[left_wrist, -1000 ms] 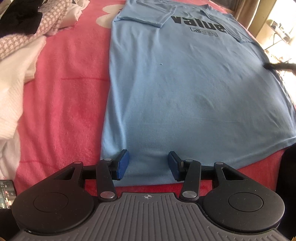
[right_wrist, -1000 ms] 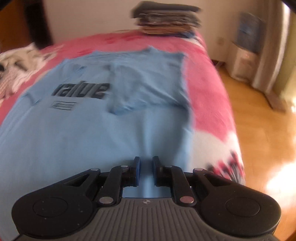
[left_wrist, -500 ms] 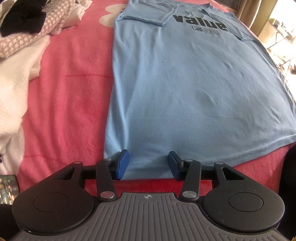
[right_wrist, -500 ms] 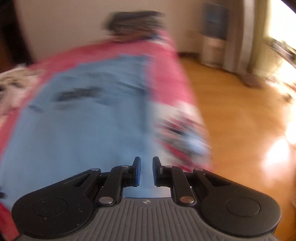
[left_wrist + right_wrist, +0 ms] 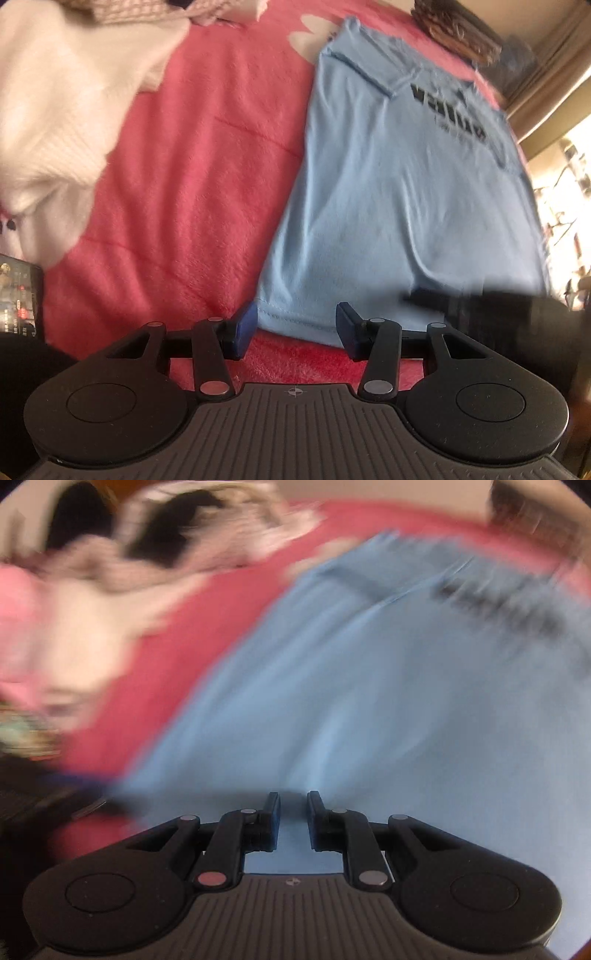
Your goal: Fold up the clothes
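Note:
A light blue T-shirt (image 5: 388, 206) with a black print lies flat on the pink blanket (image 5: 192, 177), sleeves folded in. My left gripper (image 5: 295, 322) is open at the shirt's near left hem corner. The hem edge lies between the blue pads (image 5: 245, 325), which do not press on it. A dark blur at the right of the left wrist view is my right gripper (image 5: 480, 306), low over the hem. In the right wrist view the right gripper (image 5: 293, 810) hovers over the blue shirt (image 5: 351, 701). Its jaws stand a narrow gap apart with nothing between them. That view is strongly blurred.
A heap of white and knitted clothes (image 5: 55, 129) covers the blanket's left side and shows as a blurred clothes pile (image 5: 177, 542) in the right wrist view. A phone (image 5: 18, 295) lies at the left edge. A folded stack (image 5: 454, 33) sits beyond the shirt's collar.
The right gripper swung from the bed's right edge and the floor across to the shirt's lower part. The left gripper rolled and shifted to the hem's left corner. Both openings look unchanged.

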Demonstrator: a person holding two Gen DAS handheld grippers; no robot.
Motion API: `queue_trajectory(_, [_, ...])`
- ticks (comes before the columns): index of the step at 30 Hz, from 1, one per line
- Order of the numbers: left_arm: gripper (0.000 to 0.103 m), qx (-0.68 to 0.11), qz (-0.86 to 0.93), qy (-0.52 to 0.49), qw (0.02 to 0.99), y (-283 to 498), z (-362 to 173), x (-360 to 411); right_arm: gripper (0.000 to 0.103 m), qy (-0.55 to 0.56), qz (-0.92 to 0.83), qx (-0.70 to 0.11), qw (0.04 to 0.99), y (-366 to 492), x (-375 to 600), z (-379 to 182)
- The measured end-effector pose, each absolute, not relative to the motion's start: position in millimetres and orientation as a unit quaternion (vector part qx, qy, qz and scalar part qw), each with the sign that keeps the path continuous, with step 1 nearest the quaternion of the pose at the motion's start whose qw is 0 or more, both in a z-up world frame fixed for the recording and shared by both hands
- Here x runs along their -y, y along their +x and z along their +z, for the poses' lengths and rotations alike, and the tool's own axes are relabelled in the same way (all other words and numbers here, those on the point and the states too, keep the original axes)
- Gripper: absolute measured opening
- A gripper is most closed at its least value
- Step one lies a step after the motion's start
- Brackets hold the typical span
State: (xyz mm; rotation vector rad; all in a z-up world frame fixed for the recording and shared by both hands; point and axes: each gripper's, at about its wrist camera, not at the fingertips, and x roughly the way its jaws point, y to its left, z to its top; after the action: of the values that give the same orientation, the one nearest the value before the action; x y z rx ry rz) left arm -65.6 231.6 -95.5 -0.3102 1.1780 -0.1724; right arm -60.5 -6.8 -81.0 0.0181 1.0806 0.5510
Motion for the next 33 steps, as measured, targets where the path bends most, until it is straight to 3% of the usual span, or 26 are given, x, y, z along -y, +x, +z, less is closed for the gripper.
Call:
queue_trajectory(3, [0.047, -0.536, -0.081, -0.165, 0.824, -62.6, -86.6, -245.5, 0.018, -0.002, 0.258, -0.486, 0.835, -95.6, -2.6, -75.8])
queue_trajectory(12, [0.047, -0.529, -0.079, -0.312, 0.785, -55.0, -104.0, -291.8, 0.018, -0.199, 0.308, -0.372, 0.853, -141.7, -80.0, -74.0])
queue_trajectory(21, [0.047, -0.528, -0.091, -0.307, 0.786, -58.0, -104.0, -295.4, 0.018, -0.336, 0.299, -0.324, 0.832, -156.1, -118.8, -107.7])
queue_trajectory(33, [0.047, -0.528, -0.094, -0.294, 0.791, -56.7, -102.7, -292.4, 0.016, -0.319, 0.272, -0.301, 0.857, -147.4, -115.9, -100.2])
